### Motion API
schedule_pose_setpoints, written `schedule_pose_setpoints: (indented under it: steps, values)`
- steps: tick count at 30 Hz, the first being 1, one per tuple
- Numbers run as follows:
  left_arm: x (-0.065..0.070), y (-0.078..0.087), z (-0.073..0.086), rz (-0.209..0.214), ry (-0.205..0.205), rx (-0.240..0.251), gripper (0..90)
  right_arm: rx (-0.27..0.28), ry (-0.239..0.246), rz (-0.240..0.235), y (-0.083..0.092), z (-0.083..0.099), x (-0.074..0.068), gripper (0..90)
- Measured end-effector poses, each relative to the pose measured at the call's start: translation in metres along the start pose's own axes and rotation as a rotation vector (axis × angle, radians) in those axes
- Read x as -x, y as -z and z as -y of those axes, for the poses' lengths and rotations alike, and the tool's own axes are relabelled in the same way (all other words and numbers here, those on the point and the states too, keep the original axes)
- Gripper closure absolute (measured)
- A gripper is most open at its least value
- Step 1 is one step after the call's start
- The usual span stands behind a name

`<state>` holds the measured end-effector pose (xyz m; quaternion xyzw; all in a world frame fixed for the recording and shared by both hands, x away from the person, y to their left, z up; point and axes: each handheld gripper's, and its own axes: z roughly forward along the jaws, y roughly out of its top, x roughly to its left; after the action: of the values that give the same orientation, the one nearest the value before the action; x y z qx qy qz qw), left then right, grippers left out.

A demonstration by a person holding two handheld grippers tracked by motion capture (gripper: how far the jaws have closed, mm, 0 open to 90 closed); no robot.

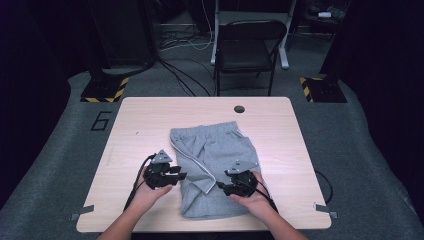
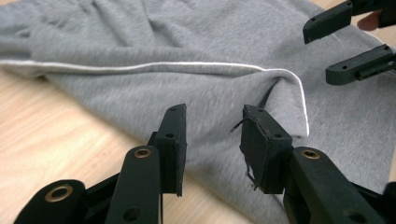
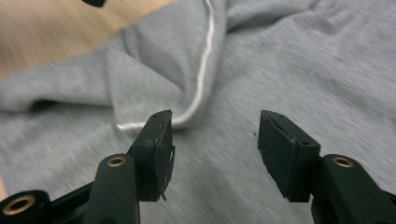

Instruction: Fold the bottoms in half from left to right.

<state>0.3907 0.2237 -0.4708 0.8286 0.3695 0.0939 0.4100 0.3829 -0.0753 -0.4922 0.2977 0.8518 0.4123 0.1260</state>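
Observation:
A pair of grey shorts (image 1: pixel 215 160) with white piping lies partly folded on the wooden table (image 1: pixel 135 125), waistband toward the far side. My left gripper (image 1: pixel 181 175) sits at the shorts' left edge. In the left gripper view its jaws (image 2: pixel 212 140) stand open just above the grey cloth (image 2: pixel 187 46), near the curved white piping (image 2: pixel 140 66), with nothing between the pads. My right gripper (image 1: pixel 222 186) hovers over the lower right part of the shorts. Its jaws (image 3: pixel 215 140) are open over the fabric (image 3: pixel 303 60) beside a folded corner with piping (image 3: pixel 205 60). The right gripper's jaws (image 2: pixel 345 42) also appear in the left gripper view.
A round hole (image 1: pixel 239 109) sits near the table's far edge. A dark folding chair (image 1: pixel 250 45) stands behind the table, with cables on the floor and yellow-black striped stand bases (image 1: pixel 105 90) at either side. Bare wood surrounds the shorts.

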Motion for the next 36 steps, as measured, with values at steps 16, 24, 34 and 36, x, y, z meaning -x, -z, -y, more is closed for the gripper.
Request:
schedule_pose_setpoints:
  steps: [16, 24, 34, 36]
  values:
    - [-0.008, 0.02, 0.019, -0.065, 0.034, 0.0, 60.2, -0.094, -0.051, -0.073, -0.04, -0.01, -0.004, 68.8]
    - [-0.008, 0.024, 0.023, -0.073, 0.03, -0.006, 60.1, -0.031, -0.04, -0.105, -0.012, -0.028, 0.006, 85.0]
    - [-0.007, 0.021, 0.024, -0.08, 0.03, -0.011, 60.1, -0.14, -0.084, -0.051, -0.003, -0.02, 0.05, 81.9]
    - [-0.007, 0.019, 0.024, -0.073, 0.034, -0.014, 60.1, -0.132, -0.122, -0.035, -0.007, -0.015, 0.053, 74.0]
